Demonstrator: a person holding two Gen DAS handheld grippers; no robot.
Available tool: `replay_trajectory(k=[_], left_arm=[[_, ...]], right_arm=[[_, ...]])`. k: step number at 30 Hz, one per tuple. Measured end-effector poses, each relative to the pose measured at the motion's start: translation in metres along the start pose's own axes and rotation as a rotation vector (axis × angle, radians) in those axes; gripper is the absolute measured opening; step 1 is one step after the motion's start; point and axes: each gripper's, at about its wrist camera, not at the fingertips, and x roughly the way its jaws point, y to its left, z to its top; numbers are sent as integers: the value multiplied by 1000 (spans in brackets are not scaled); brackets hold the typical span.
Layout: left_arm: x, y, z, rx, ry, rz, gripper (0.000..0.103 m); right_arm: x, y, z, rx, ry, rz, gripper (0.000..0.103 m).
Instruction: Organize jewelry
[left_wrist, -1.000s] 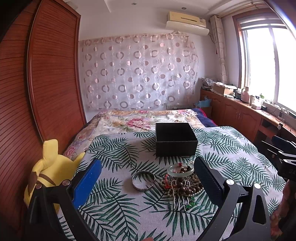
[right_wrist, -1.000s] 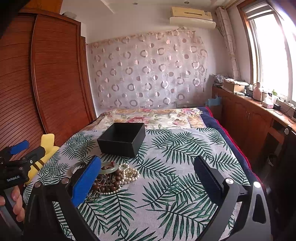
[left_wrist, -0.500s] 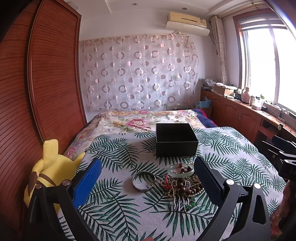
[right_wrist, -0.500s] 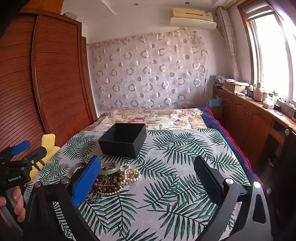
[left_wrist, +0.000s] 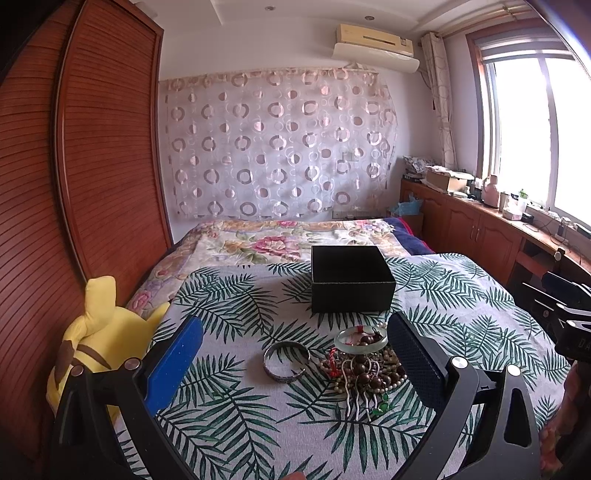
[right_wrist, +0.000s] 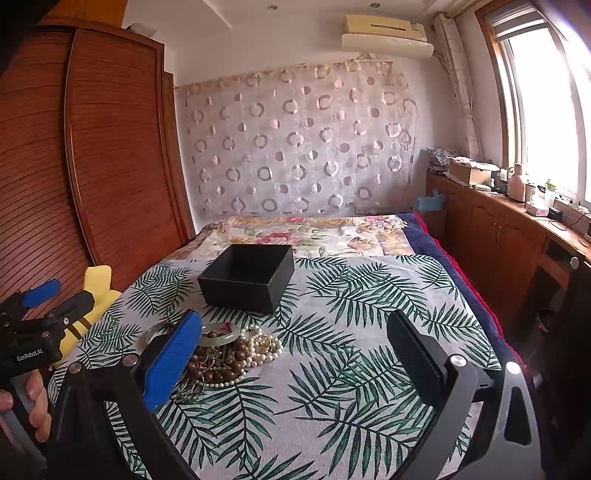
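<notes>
Both your claws, left claw (left_wrist: 295, 354) & right claw (right_wrist: 293, 354), gape wide, empty; jewelry pile (left_wrist: 364, 369) sits mid-bed, black box (left_wrist: 351, 278) just behind, open top up.

On the bed (left_wrist: 236, 424) a box (left_wrist: 351, 284) sits toward the middle. Nearer the foot edge lies a heap of beads (left_wrist: 365, 373), a bangle (left_wrist: 360, 338) on top, with a bracelet (left_wrist: 285, 361) just left (apart from the heap). A plush toy (left_wrist: 92, 339) sits at the left edge.
</notes>
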Motion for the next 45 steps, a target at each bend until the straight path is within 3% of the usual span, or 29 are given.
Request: replay_trajectory(k=[20, 33, 45], left_arm=[[1, 0, -4, -4, 4, -4, 97], [37, 25, -24, -2, 127, 5, 97], [60, 52, -35, 20, 199, -2, 97]], right_arm=[[0, 9, 0, -2, 3, 11, 101], [30, 24, -14, -50, 64, 121, 101], [55, 35, -13, -94, 104, 167, 101]])
